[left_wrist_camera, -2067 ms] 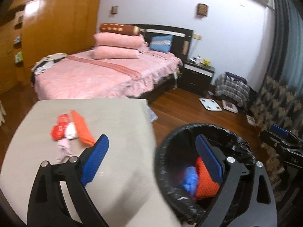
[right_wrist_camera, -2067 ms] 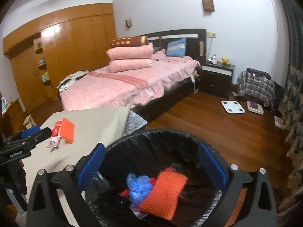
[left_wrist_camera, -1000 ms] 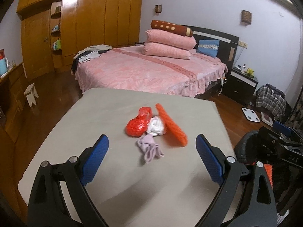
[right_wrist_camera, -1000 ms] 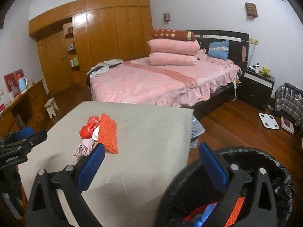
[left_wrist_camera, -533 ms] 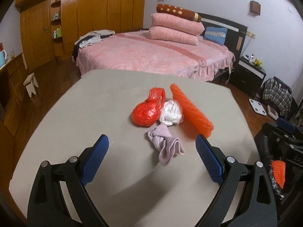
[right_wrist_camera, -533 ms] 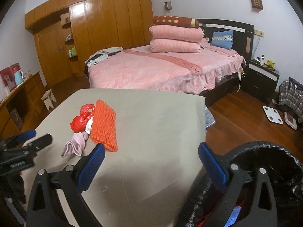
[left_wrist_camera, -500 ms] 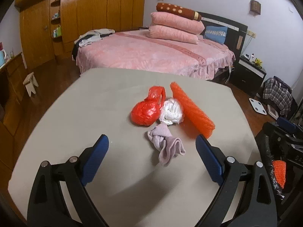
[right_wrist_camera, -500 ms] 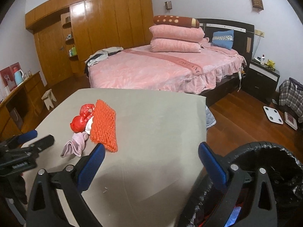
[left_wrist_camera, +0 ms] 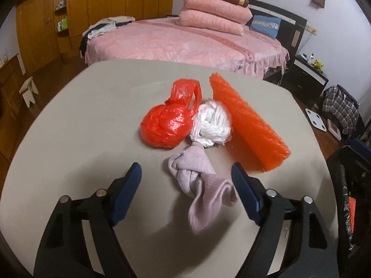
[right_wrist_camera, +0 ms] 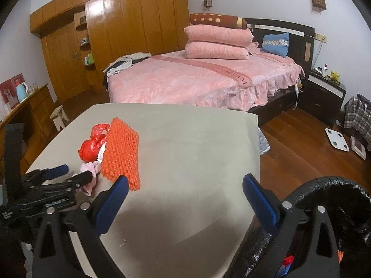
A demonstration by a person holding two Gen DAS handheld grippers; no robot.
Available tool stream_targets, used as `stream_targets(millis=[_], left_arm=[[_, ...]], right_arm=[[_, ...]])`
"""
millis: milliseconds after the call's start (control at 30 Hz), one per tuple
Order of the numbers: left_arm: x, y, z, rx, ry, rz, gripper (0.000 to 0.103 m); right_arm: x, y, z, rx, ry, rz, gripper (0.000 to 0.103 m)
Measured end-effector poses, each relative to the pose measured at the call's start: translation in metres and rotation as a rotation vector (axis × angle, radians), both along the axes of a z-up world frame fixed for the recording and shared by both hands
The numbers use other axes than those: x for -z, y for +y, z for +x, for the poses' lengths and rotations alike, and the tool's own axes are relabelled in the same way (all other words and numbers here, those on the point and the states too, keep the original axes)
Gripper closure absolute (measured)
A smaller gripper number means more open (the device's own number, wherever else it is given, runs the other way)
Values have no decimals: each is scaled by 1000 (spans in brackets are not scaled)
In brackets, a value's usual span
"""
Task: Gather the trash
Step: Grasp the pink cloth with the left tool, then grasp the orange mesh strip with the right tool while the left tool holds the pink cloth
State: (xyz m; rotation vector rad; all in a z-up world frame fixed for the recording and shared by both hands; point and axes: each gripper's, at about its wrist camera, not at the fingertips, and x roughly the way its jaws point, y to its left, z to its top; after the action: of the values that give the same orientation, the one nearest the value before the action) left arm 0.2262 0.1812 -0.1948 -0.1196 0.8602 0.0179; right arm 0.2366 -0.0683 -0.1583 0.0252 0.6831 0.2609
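Between the closing, not yet gripping left hand-held gripper [left_wrist_camera: 186, 177] lies the knotted lilac sock [left_wrist_camera: 204, 187].

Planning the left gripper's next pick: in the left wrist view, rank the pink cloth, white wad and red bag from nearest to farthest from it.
From the left gripper:
1. Pink cloth, between its fingers.
2. White wad, just beyond.
3. Red bag, beyond-left; near-tied with the wad.

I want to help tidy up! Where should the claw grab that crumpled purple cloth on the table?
Grab the purple cloth at its thick, bunched-up middle, coming down from above on the near side. That knotted lump stands highest off the table, so the pads can close on it. The left claw already straddles it, open and just been closing. The thin trailing end is flatter and likely harder to pinch.
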Motion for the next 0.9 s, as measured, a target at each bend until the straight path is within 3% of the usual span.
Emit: stream_targets(millis=[67,200,667,900], left_arm=[[4,-1,3,8,15,-10,35],[10,-3,4,24,28,-29,61],[-26,21,-25,-40,-83,-10,64],[-36,40,-28,-79,-99,6,64]], right_arm=[[1,2,1,-5,2,-1,6],[4,8,2,-22,7,-4,6],[6,43,7,-97,2,-19,7],[17,76,15,-157,19,-34,7]])
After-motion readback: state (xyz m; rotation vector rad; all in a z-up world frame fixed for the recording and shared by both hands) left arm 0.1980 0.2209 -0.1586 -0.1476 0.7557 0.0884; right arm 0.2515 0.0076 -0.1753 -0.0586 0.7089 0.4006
